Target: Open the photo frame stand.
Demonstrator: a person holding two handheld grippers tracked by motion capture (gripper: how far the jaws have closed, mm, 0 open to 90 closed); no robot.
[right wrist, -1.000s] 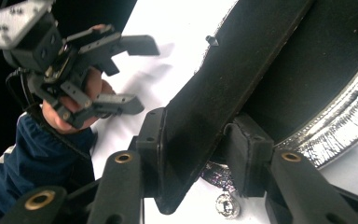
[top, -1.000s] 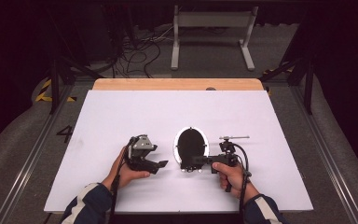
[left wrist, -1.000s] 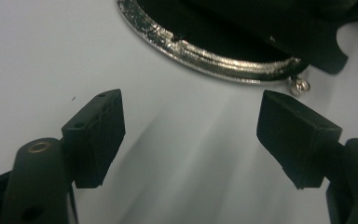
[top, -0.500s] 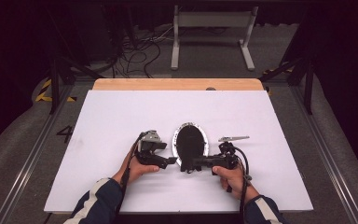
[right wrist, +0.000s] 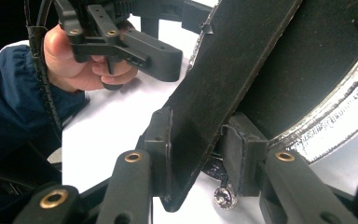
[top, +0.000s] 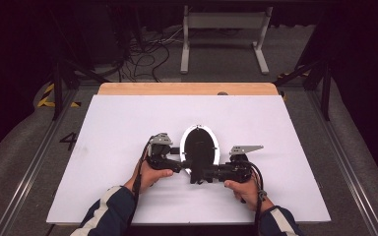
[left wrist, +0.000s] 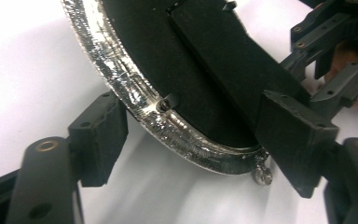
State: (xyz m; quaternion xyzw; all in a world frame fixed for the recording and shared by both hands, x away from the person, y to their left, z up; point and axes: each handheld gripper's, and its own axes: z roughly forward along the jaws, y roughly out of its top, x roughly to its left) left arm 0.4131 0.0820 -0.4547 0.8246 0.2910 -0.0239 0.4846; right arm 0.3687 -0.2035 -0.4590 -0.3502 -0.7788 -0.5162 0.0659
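Note:
An oval frame (top: 200,143) with a black back and a silver rim (left wrist: 121,100) lies on the white table (top: 118,128). A flat black stand strip (right wrist: 223,84) runs down its back. My right gripper (right wrist: 196,144) is shut on the lower end of that strip, coming in from the right (top: 202,174). My left gripper (left wrist: 196,140) comes in from the left (top: 179,164). Its jaws have just been closing and stand open around the frame's near rim and the strip. A small metal ring (left wrist: 263,175) hangs at the rim's lowest point.
A wooden board edge (top: 187,88) runs along the table's far side. Beyond it stand a metal rack's legs (top: 261,54) and loose cables (top: 147,54) on the dark floor. Both of the person's hands rest near the table's front edge.
My left gripper has moved right, from beside the frame to its near edge, and its jaws now straddle the rim. The right gripper has stayed shut on the strip.

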